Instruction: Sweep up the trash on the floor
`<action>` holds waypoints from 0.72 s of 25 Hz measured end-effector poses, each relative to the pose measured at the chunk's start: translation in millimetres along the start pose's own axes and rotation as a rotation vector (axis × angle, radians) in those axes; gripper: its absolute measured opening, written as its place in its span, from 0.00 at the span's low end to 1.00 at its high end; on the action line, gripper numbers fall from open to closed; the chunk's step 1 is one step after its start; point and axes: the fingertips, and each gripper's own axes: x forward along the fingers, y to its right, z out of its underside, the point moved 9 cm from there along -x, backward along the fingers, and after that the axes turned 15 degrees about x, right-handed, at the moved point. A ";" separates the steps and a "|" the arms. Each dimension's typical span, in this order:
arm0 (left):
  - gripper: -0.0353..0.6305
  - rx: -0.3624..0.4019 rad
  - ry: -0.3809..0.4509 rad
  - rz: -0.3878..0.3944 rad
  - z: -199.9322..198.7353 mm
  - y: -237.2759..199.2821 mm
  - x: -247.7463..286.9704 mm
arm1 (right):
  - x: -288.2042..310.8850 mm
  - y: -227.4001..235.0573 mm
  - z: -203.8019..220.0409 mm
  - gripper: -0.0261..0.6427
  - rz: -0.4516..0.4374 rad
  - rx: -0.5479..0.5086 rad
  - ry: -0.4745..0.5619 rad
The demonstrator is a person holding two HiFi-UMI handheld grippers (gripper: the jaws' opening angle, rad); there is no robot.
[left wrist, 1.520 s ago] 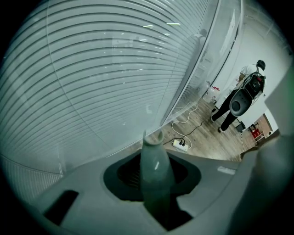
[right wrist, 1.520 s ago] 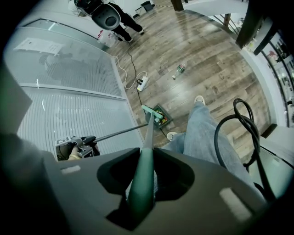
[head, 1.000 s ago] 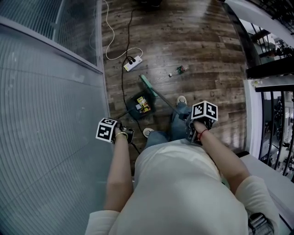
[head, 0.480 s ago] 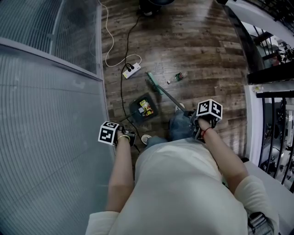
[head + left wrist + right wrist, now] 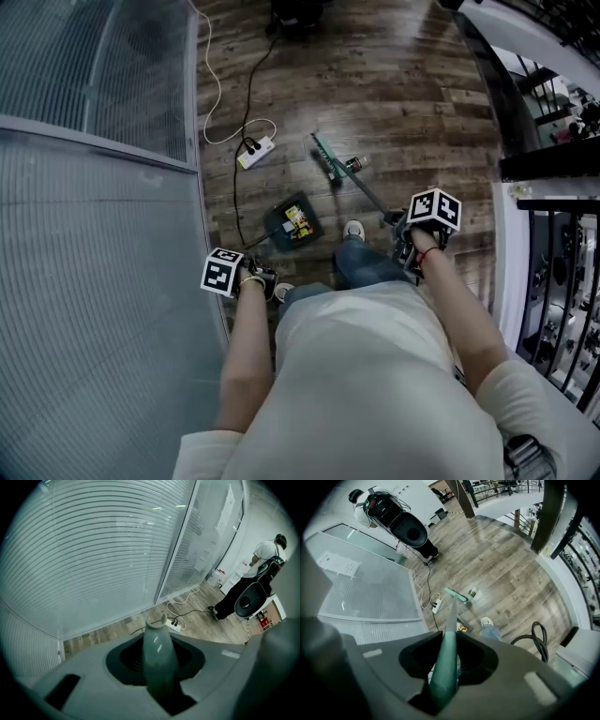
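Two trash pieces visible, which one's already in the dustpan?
The yellow wrapper: it lies inside the dark dustpan. The small green-and-white piece lies on bare floor beside the broom head.

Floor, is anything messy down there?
Yes. One small piece of litter lies loose beside the broom, outside the dustpan, which already holds yellow trash. A power strip lies nearby too.

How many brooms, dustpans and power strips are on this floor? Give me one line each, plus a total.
broom: 1
dustpan: 1
power strip: 1
Total: 3
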 end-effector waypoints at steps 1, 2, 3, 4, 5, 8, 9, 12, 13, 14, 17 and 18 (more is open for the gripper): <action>0.19 -0.006 0.000 -0.002 2.3 7.1 -0.5 | -1.9 0.0 -11.1 0.18 0.005 -0.003 0.008; 0.19 -0.011 -0.001 -0.004 4.9 14.1 -0.9 | -3.3 0.5 -22.1 0.18 0.010 -0.004 0.014; 0.19 -0.017 -0.001 -0.005 8.0 21.1 -1.2 | -4.6 1.6 -33.2 0.18 0.015 -0.005 0.021; 0.19 -0.023 0.000 -0.006 11.5 28.2 -1.7 | -5.8 3.3 -44.3 0.18 0.022 -0.008 0.027; 0.19 -0.028 0.001 -0.007 15.2 35.6 -2.4 | -7.2 5.3 -55.4 0.18 0.031 -0.015 0.033; 0.19 -0.041 0.007 -0.010 26.1 56.5 -4.9 | -10.8 11.5 -86.7 0.18 0.065 -0.055 0.050; 0.19 -0.046 0.010 -0.012 29.5 62.9 -5.8 | -11.2 13.4 -96.8 0.18 0.078 -0.069 0.055; 0.19 -0.061 0.016 -0.019 39.2 80.0 -7.5 | -9.8 17.8 -125.0 0.18 0.119 -0.101 0.065; 0.19 -0.064 0.017 -0.022 41.9 84.9 -7.2 | -8.6 18.3 -133.2 0.18 0.134 -0.113 0.068; 0.19 -0.067 0.017 -0.025 44.2 89.4 -6.3 | -7.0 18.0 -140.4 0.18 0.152 -0.127 0.071; 0.19 -0.072 0.012 -0.035 50.0 100.9 -2.9 | -0.7 14.7 -158.3 0.19 0.201 -0.183 0.079; 0.19 -0.071 0.010 -0.038 52.2 105.0 -2.2 | 1.0 13.9 -163.5 0.19 0.214 -0.201 0.081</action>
